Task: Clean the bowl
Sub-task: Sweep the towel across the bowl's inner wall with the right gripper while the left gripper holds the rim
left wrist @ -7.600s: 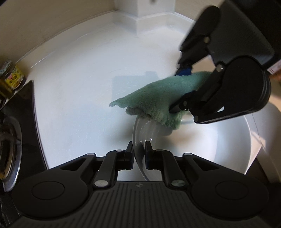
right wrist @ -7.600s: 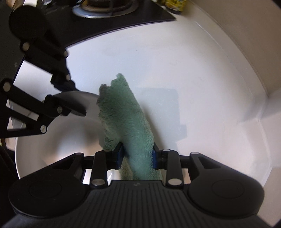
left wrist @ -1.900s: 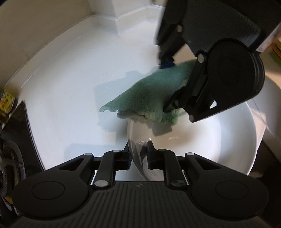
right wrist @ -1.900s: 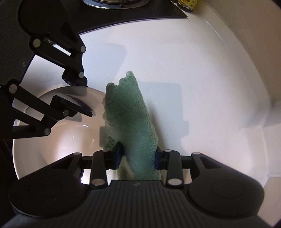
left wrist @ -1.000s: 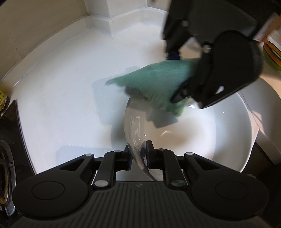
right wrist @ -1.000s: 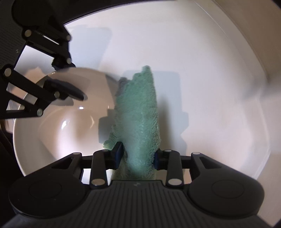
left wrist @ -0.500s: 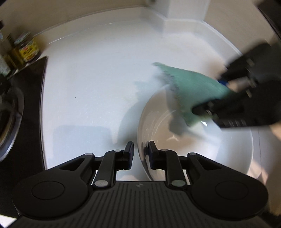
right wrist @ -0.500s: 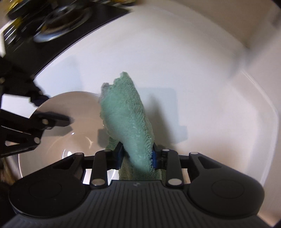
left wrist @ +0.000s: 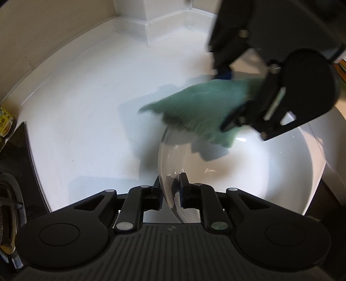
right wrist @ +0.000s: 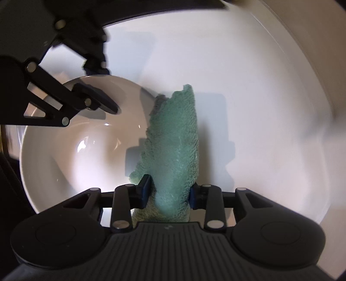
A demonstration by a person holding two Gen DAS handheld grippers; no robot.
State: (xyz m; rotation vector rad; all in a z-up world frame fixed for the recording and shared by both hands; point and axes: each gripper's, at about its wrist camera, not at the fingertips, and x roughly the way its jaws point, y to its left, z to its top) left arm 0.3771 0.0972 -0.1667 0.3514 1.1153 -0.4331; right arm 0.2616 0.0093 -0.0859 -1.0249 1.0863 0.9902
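Observation:
A white bowl (left wrist: pixel 255 173) rests on the white counter. My left gripper (left wrist: pixel 169 190) is shut on its near rim, one finger inside and one outside. My right gripper (right wrist: pixel 168 191) is shut on a green fluffy cloth (right wrist: pixel 173 138). In the left wrist view the cloth (left wrist: pixel 199 108) hangs over the bowl's far left rim, held by the right gripper (left wrist: pixel 225 101) from above. In the right wrist view the bowl (right wrist: pixel 71 147) lies left of the cloth, with the left gripper (right wrist: pixel 108 86) clamped on its far rim. The cloth is blurred by motion.
The white counter (left wrist: pixel 86 112) runs to a beige wall and a white corner post (left wrist: pixel 151 19). A black stove top with a burner (left wrist: pixel 8 205) lies at the left, a yellow-labelled jar (left wrist: pixel 4 51) beside it. Colourful items show at the right edge (left wrist: pixel 342 69).
The right gripper with the cloth has swung back over the bowl's far left rim, after sitting further right half a second ago. The left gripper keeps its hold on the rim.

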